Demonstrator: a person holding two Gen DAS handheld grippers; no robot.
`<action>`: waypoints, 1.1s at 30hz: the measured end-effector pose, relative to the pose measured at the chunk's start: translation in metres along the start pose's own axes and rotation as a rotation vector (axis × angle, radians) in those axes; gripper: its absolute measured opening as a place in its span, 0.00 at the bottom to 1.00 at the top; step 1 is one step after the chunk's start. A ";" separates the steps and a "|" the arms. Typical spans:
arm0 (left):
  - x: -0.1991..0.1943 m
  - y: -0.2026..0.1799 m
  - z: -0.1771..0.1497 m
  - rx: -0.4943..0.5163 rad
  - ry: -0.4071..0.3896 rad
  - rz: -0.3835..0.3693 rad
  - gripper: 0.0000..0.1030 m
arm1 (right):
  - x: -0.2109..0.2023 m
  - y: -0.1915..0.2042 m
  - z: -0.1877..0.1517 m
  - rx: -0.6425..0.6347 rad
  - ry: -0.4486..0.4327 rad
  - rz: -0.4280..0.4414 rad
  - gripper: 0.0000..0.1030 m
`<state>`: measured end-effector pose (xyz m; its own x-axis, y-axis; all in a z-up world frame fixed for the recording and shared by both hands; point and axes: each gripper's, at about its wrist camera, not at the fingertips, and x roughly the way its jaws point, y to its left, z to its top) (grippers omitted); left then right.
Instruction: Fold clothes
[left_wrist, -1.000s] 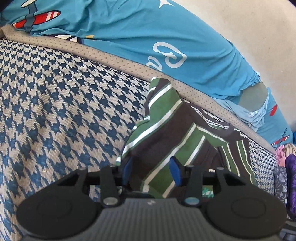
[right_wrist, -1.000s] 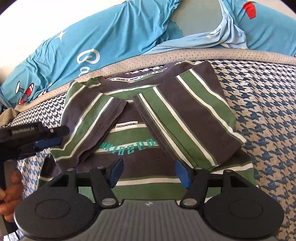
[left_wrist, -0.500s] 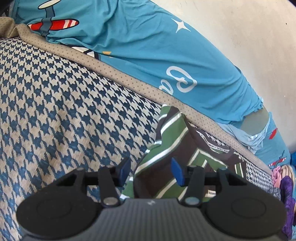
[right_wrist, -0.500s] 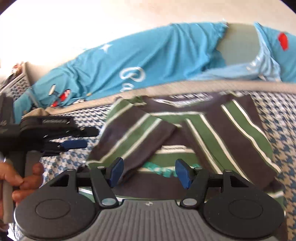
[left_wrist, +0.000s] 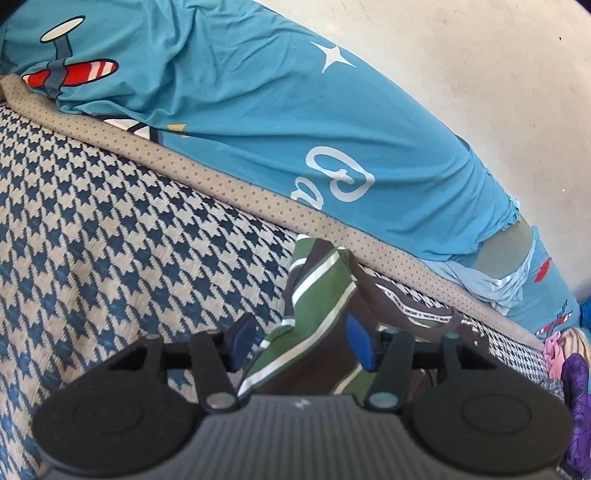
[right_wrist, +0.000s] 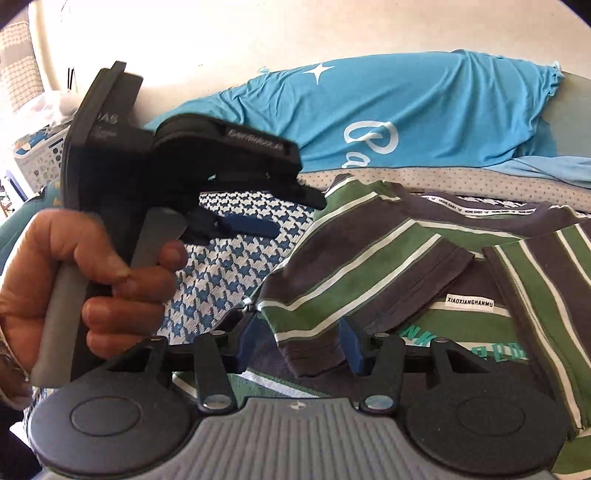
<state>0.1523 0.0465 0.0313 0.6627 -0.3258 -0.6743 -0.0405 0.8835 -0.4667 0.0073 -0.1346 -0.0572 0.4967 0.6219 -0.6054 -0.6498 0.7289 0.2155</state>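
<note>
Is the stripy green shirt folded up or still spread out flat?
Partly folded. The green and dark grey striped T-shirt lies on the houndstooth cover with both sleeves folded inward over its chest; the body isn't folded.

Soft matt cloth striped shirt (right_wrist: 373, 251) on a coarse woven houndstooth cover (left_wrist: 122, 229) (blue pillowcase (left_wrist: 266, 122) smoother).

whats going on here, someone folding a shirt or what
A person holding a gripper in each hand is folding a striped shirt on a houndstooth cover. Both sleeves are folded in across the chest. The left gripper and the right gripper are both open at the shirt's edge, gripping nothing. A blue pillow lies behind.
</note>
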 end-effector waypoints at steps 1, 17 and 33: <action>0.003 -0.003 0.001 0.015 0.000 0.009 0.52 | 0.002 0.000 -0.002 -0.004 0.004 0.001 0.47; 0.044 0.004 0.012 0.124 -0.019 0.185 0.52 | 0.012 0.008 -0.012 -0.086 0.080 0.078 0.43; 0.036 0.000 0.023 0.174 0.024 0.162 0.53 | 0.004 0.012 -0.010 -0.133 0.046 0.083 0.44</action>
<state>0.1930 0.0422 0.0201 0.6398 -0.1814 -0.7468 -0.0138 0.9689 -0.2471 -0.0045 -0.1263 -0.0643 0.4133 0.6626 -0.6247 -0.7596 0.6292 0.1648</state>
